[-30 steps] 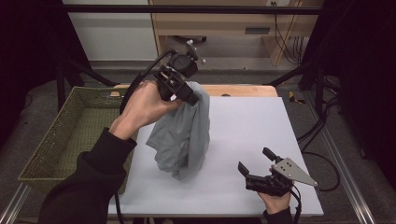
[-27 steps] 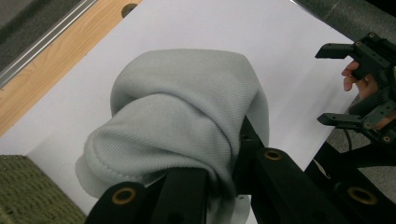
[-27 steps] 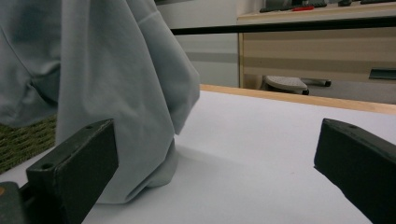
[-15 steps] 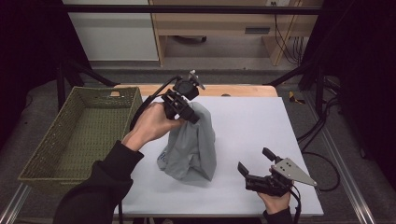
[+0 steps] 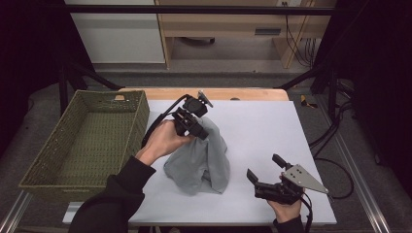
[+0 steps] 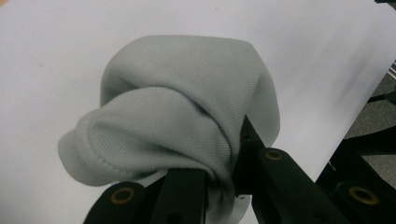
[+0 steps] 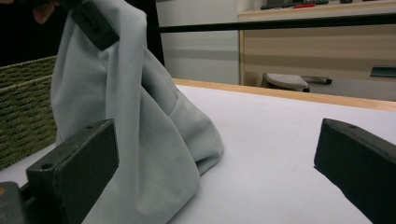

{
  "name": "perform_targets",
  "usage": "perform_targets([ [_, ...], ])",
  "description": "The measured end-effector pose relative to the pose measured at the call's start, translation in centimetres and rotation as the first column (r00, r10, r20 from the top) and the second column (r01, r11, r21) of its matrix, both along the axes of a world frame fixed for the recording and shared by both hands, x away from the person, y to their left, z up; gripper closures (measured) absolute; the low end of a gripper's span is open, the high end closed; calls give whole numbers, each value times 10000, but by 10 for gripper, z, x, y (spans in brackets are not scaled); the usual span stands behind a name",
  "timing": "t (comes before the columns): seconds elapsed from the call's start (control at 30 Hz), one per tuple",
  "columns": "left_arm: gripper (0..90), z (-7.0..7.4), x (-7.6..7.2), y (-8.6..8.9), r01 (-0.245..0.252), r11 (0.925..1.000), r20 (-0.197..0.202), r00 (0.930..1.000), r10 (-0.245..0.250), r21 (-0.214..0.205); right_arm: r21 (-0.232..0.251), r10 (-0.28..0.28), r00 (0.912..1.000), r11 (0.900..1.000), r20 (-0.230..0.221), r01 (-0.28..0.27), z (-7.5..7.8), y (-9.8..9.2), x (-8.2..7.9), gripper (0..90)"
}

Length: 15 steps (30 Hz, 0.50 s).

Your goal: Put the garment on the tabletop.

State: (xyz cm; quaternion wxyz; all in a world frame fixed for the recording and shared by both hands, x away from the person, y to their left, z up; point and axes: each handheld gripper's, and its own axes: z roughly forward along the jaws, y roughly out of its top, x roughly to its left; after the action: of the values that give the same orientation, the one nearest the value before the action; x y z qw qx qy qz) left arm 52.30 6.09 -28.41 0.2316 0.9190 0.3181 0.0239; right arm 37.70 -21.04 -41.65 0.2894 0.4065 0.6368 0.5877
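The grey cloth [image 5: 199, 158] stands as a slumped cone near the middle of the tabletop [image 5: 262, 126], its lower folds spread on the white surface and its top gathered into a peak. That peak is pinched in the left gripper [image 5: 192, 125], whose jaws are closed tight on a bunched fold; in the left gripper view the ribbed fabric [image 6: 187, 126] bulges out between and over the black jaws, with the white surface below. The cloth's long axis therefore runs roughly upright, from the clamped peak down to the crumpled base, leaning a little toward the person's left hand [image 5: 163, 141].

The right gripper [image 5: 267, 174] rests low at the near right of the tabletop, apart from the cloth, its jaws wide and holding nothing. From the right gripper view the cloth [image 7: 140, 121] rises to the left of the gap between the jaws, so the free hanging edge lies ahead and leftward of them; the right hand is the one placed to take a lower corner, while the left already has the top. A judgement only: the coming move likely turns on the right jaws reaching that lower hem.

A woven green basket [image 5: 87, 141] sits just beside the tabletop on the left, open and near the left forearm. Beyond are a wooden desk [image 5: 228, 24], dark frame bars and cables on the floor.
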Motion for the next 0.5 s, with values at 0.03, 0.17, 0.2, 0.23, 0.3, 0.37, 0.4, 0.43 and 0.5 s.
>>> perform_targets([
  [0.03, 841, -4, 0, -1, -20, 10000, -85, 10000, 20, 18, 4, -1, 10000, 10000, 4, 1, 0, 0, 0, 1],
  [0.17, 828, -19, 2, -3, 41, 10000, -213, 9998, -40, 63, 120, 11, 9998, 9999, -181, -9, 0, 0, -1, 1],
  [0.2, 825, -22, 3, -3, 37, 10000, -191, 9998, -37, 21, -85, -31, 9999, 10000, -128, 30, 0, -1, -1, 1],
  [0.23, 823, -26, 3, -3, 8, 10000, -168, 9999, -8, -13, -133, -45, 9999, 9999, -102, 43, -1, -1, 0, 1],
  [0.3, 815, -31, 4, -4, 57, 10000, -221, 9997, -57, 1, -104, -72, 9999, 9999, -143, 71, -1, -1, 0, 1],
  [0.37, 803, -38, 4, -5, 121, 9999, -231, 9997, -121, 27, -112, -50, 9999, 9999, -116, 48, -1, -1, 0, 1],
  [0.4, 800, -41, 5, -6, 116, 9999, -260, 9996, -116, 2, -114, -41, 9999, 9999, -120, 39, -1, -1, 0, 1],
  [0.43, 791, -43, 5, -6, 137, 9999, -317, 9994, -136, 22, -107, -44, 9999, 9999, -106, 43, -1, -1, 0, 1],
  [0.5, 765, -48, 6, -7, 125, 9999, -393, 9992, -122, 69, -125, -61, 9999, 9999, -125, 60, -1, -1, 0, 1],
])
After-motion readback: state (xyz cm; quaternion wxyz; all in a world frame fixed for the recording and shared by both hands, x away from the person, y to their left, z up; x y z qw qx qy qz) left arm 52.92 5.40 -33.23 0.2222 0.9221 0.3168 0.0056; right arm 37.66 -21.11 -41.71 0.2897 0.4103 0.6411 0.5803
